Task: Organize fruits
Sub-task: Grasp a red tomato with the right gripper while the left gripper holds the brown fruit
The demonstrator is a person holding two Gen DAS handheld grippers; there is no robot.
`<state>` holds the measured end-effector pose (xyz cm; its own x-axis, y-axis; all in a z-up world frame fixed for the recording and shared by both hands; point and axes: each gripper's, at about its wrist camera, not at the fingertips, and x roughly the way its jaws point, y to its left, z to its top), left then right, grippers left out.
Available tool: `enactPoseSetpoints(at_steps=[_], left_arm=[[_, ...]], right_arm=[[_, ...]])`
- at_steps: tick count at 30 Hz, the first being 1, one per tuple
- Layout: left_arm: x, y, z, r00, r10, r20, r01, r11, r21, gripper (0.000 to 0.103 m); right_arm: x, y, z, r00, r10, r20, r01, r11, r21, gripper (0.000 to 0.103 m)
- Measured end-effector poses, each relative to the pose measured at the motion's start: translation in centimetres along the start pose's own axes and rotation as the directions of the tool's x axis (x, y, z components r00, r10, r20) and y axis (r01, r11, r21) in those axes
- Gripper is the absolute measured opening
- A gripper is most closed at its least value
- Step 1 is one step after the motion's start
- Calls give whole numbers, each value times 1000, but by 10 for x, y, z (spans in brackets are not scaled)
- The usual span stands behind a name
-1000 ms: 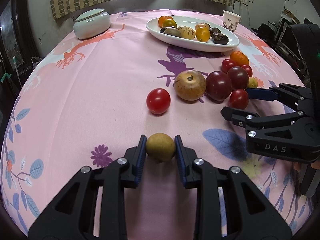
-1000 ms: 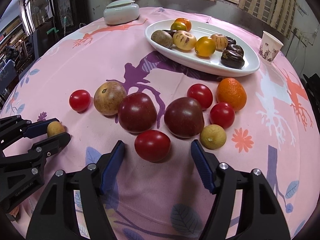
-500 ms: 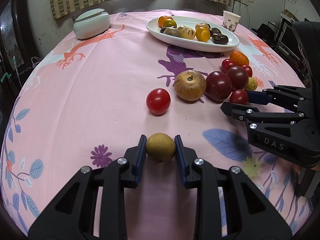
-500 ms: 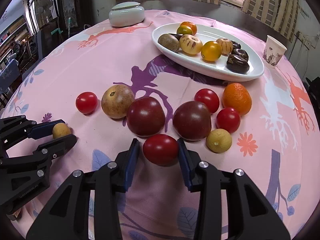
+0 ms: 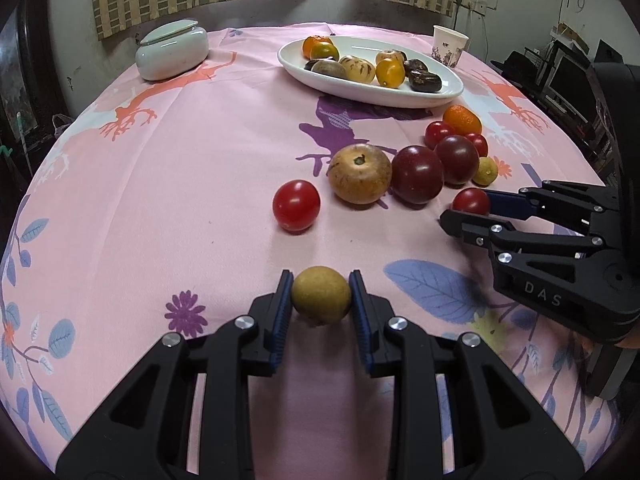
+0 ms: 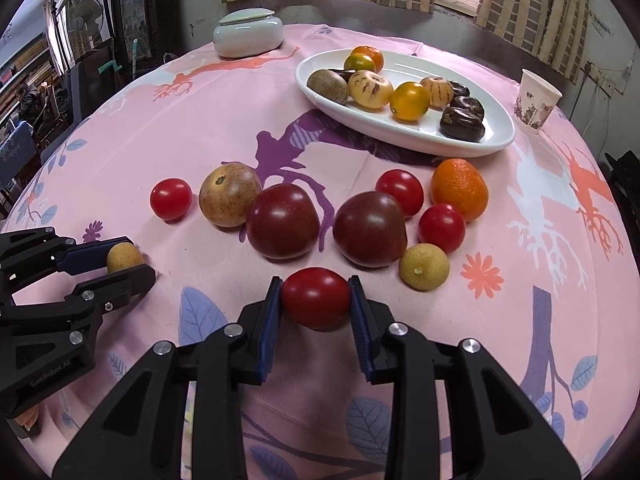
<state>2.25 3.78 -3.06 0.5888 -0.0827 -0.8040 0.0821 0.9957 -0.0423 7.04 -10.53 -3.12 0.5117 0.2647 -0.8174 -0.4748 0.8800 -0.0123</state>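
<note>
The left hand-held gripper (image 5: 321, 295) is clamped on a small tan fruit (image 5: 321, 294) that sits low on the counter (image 5: 160, 184), pads at its widest part. To its right, the right hand-held gripper (image 6: 316, 298) has just been closing, and its pads now pinch a red tomato (image 6: 316, 297) just short of two dark plums. Best lift both straight up before swinging toward the white plate (image 6: 496, 140) far ahead, squeezing gently since the tomato bruises easily. Both tools pitch steeply downward, side by side
</note>
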Motion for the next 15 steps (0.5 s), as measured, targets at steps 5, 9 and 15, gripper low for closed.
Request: enactPoseSetpoints(at_steps=[5, 9, 15], left_arm=[[-7, -2, 1, 999, 4, 42, -4, 1000, 3, 29], [-11, -6, 4, 999, 24, 49, -25, 1000, 6, 29], [-26, -20, 18, 997, 45, 67, -50, 996, 70, 29]], right_arm=[[-10, -6, -4, 1000, 0, 9, 0, 1000, 12, 33], [-24, -14, -6, 999, 3, 36, -4, 1000, 23, 33], [-54, -34, 1, 995, 9, 96, -13, 999, 38, 33]])
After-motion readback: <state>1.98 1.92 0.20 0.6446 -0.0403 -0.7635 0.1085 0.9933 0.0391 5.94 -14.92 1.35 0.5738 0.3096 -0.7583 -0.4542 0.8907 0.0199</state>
